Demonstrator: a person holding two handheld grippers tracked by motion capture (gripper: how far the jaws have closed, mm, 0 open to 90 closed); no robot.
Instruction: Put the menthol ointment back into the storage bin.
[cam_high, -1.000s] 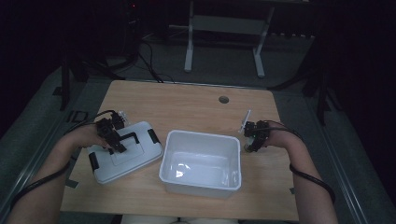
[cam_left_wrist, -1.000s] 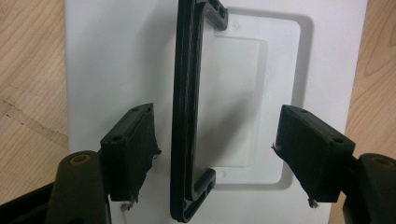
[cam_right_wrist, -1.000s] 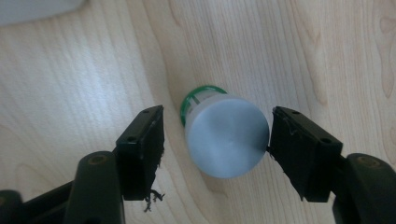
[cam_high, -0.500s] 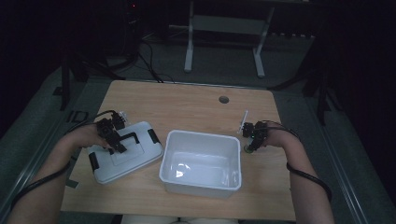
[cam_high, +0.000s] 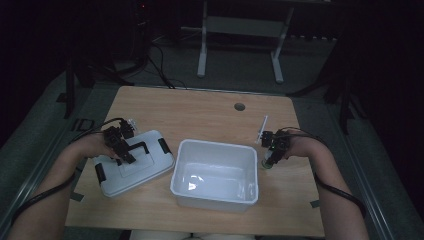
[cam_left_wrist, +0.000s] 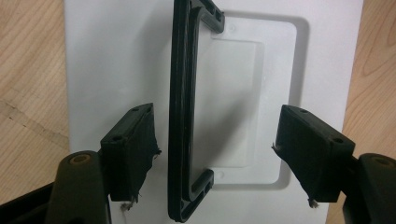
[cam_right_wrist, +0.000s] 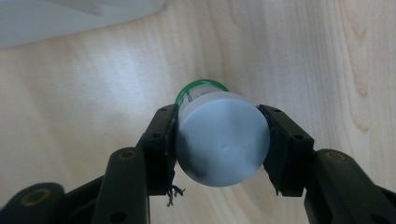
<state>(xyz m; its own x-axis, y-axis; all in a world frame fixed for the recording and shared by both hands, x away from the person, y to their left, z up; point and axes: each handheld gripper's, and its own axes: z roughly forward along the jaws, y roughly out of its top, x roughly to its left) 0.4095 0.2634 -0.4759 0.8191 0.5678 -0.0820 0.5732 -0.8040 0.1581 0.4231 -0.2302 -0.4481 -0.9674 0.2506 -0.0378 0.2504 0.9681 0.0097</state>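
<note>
A white lid (cam_high: 112, 180) with a black handle (cam_high: 139, 146) lies flat at the table's left. My left gripper (cam_high: 121, 154) hovers over it, open. In the left gripper view the handle (cam_left_wrist: 183, 116) runs between the jaws nearer the left pad, touching neither, and the lid (cam_left_wrist: 107, 56) lies beneath. My right gripper (cam_high: 270, 160) stands just right of the open white bin (cam_high: 176, 172), pointing down. Its jaws have just been closing and now press on a small bottle (cam_right_wrist: 222, 144) with a pale cap and a green ring; the bottle (cam_high: 267, 165) hangs slightly above the wood.
A thin white stick (cam_high: 261, 129) lies on the table behind the right gripper. A round cable hole (cam_high: 239, 106) sits near the far edge. Bare wood stretches across the back half of the table.
The right hand has shifted slightly with the bottle between its jaws. The left hand and the lid have stayed put.
</note>
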